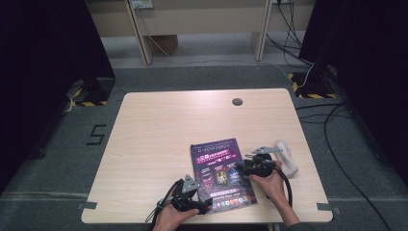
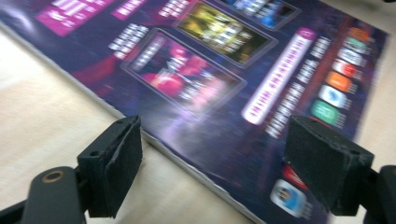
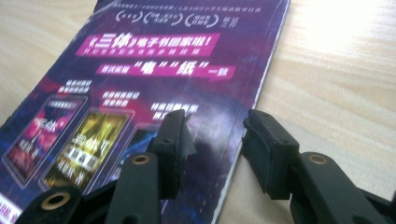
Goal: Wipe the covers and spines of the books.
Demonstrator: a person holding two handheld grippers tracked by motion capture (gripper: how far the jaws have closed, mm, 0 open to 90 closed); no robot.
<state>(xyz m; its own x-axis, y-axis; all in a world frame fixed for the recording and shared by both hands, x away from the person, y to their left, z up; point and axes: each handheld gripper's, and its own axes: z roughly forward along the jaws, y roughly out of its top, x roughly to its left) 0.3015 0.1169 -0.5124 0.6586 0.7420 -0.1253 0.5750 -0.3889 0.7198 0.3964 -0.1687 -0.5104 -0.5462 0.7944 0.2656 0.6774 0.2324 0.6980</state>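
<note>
One wooden table [image 1: 154, 144], with a purple magazine [image 1: 222, 173] lying flat near my edge of it and a white roll [image 1: 287, 156] just beyond my right hand. My left claw [image 2: 212, 161] stands wide apart, straddling the magazine's near corner. My right claw [image 3: 212, 140], jaws partly apart, straddles its right edge, pads not pressing.

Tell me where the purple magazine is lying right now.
In the high view the purple magazine lies flat on the table, toward its near right part, between the left gripper at its near left corner and the right gripper at its right edge.
</note>
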